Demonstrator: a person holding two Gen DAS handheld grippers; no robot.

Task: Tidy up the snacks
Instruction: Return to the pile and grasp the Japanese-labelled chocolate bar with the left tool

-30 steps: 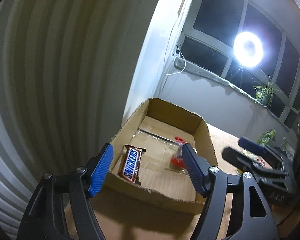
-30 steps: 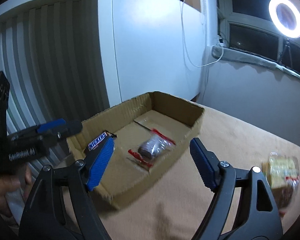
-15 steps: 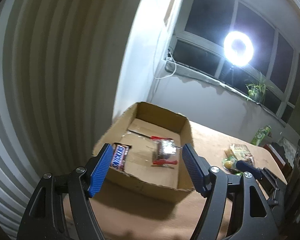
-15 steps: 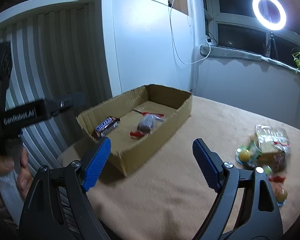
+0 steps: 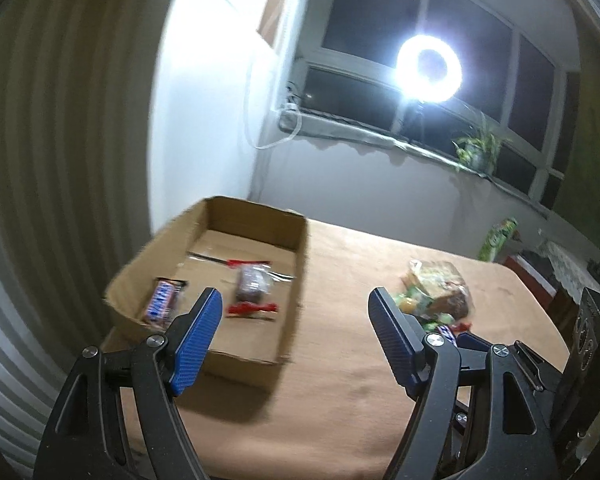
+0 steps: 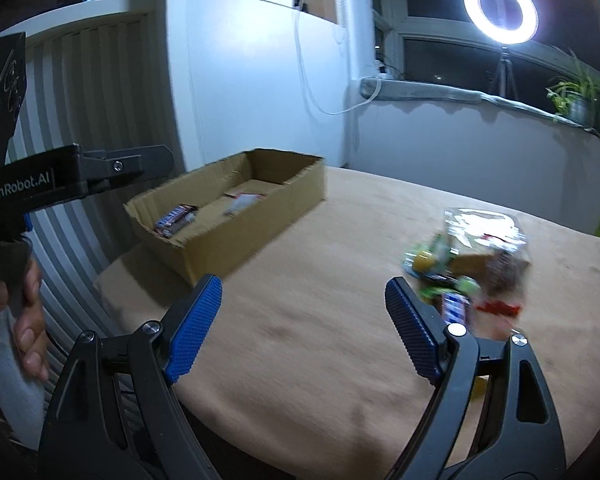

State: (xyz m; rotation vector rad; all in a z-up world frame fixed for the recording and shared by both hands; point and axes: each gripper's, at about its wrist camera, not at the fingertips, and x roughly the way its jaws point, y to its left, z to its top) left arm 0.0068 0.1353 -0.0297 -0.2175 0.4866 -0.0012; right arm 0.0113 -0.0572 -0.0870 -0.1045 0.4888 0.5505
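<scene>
A shallow cardboard box [image 5: 256,210] stands at the far left of the tan-covered table [image 5: 340,380]. Inside lie a Snickers bar [image 5: 162,306] and a clear-wrapped brownie packet [image 5: 252,282]. A pile of loose snacks [image 5: 440,296] rests to the right of the box. My left gripper [image 5: 295,296] hovers over the box's near right corner, its jaws opening with nothing between them. My right gripper [image 6: 304,283] is open and empty above bare cloth, between the box [image 6: 240,236] and the pile [image 6: 472,256]. A blue-wrapped bar [image 6: 454,308] lies just beyond its right finger.
A ribbed wall runs along the table's left side. A ring light [image 5: 428,68] and a potted plant [image 5: 478,152] stand by the window. A green carton [image 5: 500,238] and a black device [image 5: 592,340] sit at the right. A hand [image 6: 28,312] holds the left gripper.
Both grippers have drawn back from the box and swung to the right. The snack pile has come into both views. The left jaws stand slightly wider.
</scene>
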